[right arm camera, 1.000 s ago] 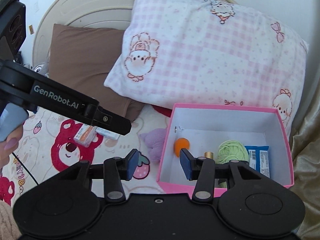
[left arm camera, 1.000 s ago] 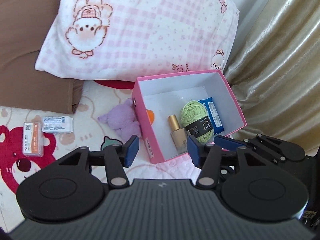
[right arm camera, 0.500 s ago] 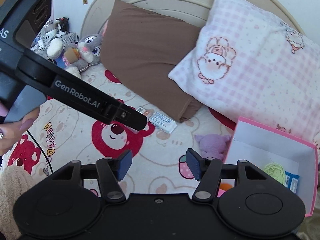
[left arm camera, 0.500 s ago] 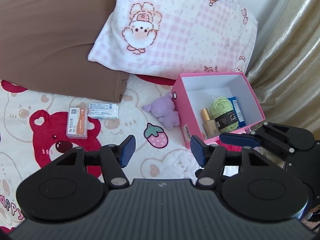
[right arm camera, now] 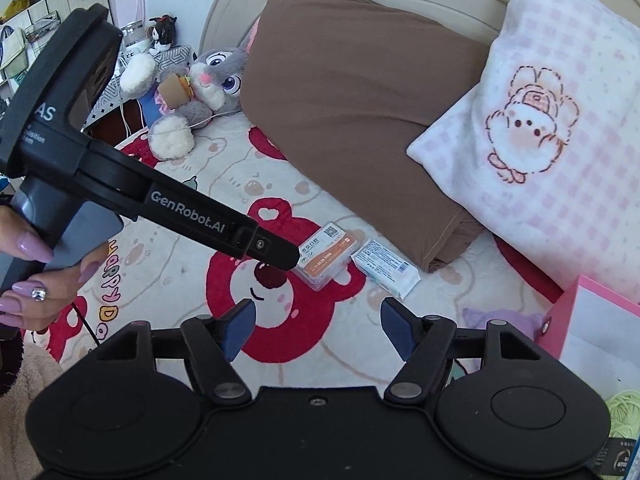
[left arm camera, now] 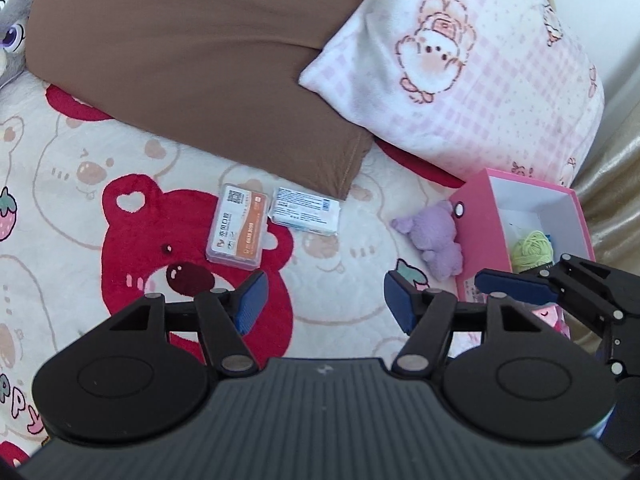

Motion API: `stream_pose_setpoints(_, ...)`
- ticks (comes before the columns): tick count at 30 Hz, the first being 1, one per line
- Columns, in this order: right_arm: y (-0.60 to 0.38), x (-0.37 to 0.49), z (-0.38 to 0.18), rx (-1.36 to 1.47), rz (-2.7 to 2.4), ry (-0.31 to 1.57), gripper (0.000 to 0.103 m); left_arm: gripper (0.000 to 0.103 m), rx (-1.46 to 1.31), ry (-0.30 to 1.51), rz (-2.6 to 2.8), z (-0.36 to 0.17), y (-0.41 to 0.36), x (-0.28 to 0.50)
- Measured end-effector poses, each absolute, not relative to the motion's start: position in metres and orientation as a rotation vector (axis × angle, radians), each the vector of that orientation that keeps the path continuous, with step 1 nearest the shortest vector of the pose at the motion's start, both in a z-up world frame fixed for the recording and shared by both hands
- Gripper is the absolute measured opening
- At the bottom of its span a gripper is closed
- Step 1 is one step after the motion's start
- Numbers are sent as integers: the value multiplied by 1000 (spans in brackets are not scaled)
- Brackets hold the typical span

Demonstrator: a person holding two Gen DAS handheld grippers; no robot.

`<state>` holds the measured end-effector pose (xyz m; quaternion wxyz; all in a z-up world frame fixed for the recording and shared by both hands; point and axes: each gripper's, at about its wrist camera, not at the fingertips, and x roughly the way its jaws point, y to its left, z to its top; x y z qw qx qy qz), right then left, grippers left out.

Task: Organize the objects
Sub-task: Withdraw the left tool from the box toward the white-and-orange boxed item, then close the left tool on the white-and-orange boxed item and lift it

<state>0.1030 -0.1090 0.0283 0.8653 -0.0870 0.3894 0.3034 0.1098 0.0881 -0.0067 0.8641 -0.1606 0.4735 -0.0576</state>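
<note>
A brown pillow [left arm camera: 208,72] lies beside a pink box [left arm camera: 480,236] holding green yarn [left arm camera: 530,250]; 2 packets [left arm camera: 240,228] rest on the blanket. Left gripper [left arm camera: 324,304] and right gripper [right arm camera: 316,326] have just been opening, nothing between them

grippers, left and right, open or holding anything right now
left gripper: open, nothing between the pads, jaws just widened slightly.
right gripper: open, empty, jaws have just been opening.
</note>
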Motion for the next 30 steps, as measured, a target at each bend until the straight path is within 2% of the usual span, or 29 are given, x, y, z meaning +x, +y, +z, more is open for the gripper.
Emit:
stream_pose_setpoints(15, -50, 172, -58, -186, 677, 909, 77, 64, -454, 1024, -71, -105, 156, 151)
stream_pose_setpoints(24, -24, 193, -100, -160, 695, 895, 77, 64, -527, 999, -6, -145, 187, 165)
stream_pose_setpoints(30, -17, 209, -123, -97, 680, 923, 77, 61, -582, 916, -72, -162, 197, 164)
